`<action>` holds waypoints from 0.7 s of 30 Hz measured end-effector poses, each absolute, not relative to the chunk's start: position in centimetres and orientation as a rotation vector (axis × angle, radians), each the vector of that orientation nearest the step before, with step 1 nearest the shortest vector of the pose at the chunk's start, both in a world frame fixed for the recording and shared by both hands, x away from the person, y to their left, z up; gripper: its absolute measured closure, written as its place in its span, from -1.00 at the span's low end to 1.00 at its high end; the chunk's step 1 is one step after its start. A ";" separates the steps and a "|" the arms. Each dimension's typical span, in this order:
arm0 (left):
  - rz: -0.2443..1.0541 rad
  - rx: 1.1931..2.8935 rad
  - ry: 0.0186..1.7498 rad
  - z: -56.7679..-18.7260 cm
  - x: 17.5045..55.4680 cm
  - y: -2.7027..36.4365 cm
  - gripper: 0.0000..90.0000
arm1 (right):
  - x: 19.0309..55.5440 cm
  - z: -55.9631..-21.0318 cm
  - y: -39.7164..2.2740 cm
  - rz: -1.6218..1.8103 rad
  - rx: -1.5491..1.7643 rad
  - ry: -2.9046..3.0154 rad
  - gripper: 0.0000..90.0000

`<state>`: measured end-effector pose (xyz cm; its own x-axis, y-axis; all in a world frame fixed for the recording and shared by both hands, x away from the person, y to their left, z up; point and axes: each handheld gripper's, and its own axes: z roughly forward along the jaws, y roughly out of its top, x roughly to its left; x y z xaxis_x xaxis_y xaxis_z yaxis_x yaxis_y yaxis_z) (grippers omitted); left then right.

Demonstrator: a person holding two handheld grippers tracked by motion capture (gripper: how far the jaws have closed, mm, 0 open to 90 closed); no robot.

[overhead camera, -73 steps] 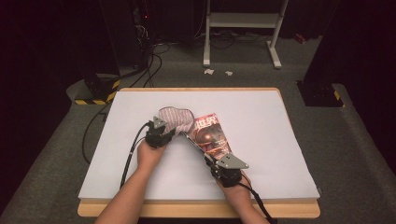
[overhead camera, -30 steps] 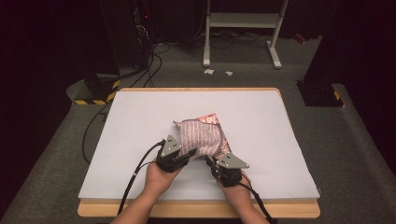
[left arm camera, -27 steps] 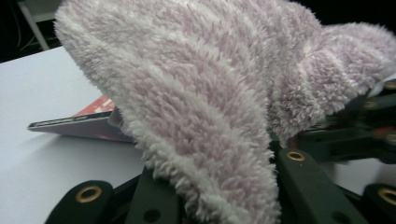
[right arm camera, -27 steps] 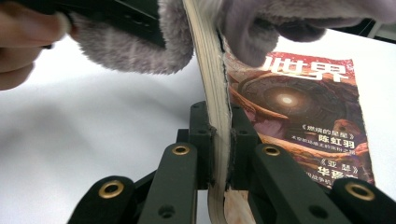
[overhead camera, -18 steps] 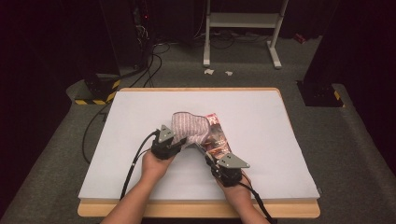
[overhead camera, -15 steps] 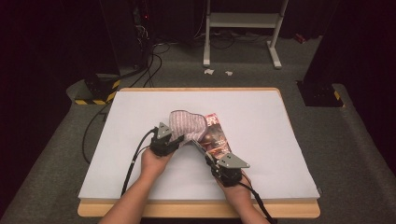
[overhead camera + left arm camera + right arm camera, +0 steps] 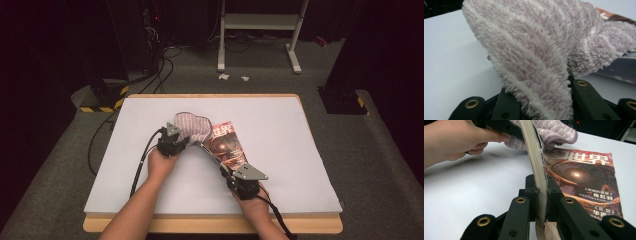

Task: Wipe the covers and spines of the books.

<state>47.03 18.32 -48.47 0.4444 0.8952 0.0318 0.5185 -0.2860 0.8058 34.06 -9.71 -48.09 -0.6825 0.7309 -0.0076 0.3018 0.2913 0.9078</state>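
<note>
Cloth (image 7: pixel 192 126), fluffy and striped lilac, is hanging pinched in the closed left hand-held gripper (image 7: pixel 176 141), draping over the far end of the magazine (image 7: pixel 227 146) near the middle of the bench (image 7: pixel 300 150). The right hand-held gripper (image 7: pixel 540 202) is clamping the magazine's page block, tilting it up off its cover. To wipe well, I judge, it is worth holding that clamp steady and drawing the cloth flat along the cover.
</note>
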 end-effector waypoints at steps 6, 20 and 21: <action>0.656 1.959 1.242 -48.8 47.9 19.3 0.59 | 34.1 -48.1 -9.8 1.371 0.923 2.144 0.86; 0.706 1.874 1.313 -46.6 46.5 24.1 0.60 | 34.1 -48.2 -9.9 1.376 0.922 2.141 0.86; 0.709 1.871 1.318 -46.4 46.4 24.4 0.60 | 34.1 -48.2 -9.9 1.376 0.923 2.141 0.86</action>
<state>46.35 24.41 -46.45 0.3234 0.9459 0.0272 0.5441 -0.2094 0.8125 34.13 -9.89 -48.20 -0.6854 0.7282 -0.0021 0.3003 0.2852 0.9102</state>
